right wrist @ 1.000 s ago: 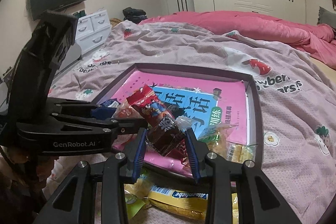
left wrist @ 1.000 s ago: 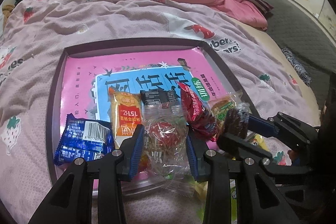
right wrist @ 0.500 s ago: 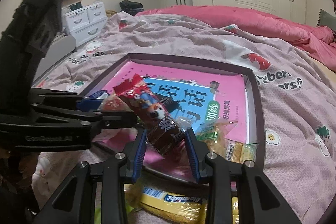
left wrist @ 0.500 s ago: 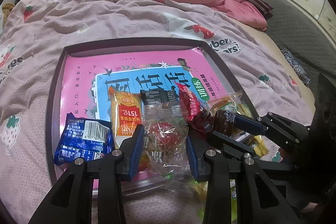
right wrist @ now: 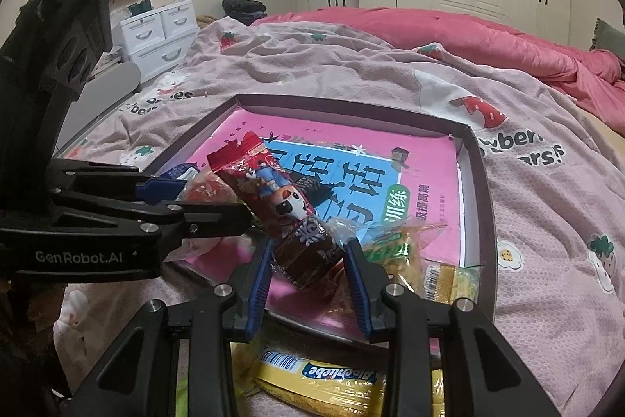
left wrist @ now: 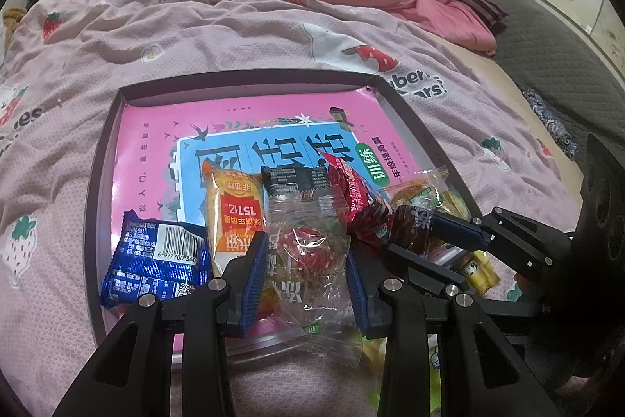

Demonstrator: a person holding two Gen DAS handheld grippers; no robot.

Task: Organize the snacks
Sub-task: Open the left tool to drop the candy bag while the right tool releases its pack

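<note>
Two tools work over the bed, and each has a snack in its grip. The left tool (left wrist: 306, 270) is closed part-way on a clear packet (left wrist: 308, 249) with a red sweet inside, right over the near edge of the tray (left wrist: 95, 190). The right tool (right wrist: 308, 264) pinches a red and brown packet (right wrist: 289, 217), tilted up and to the left above the tray's near side. A blue packet (left wrist: 156, 260) and an orange packet (left wrist: 232, 210) lie on the pink book (left wrist: 164, 127) inside the tray. A yellow packet (right wrist: 324, 378) sits on the bedspread (right wrist: 547, 260), just near of the tray.
</note>
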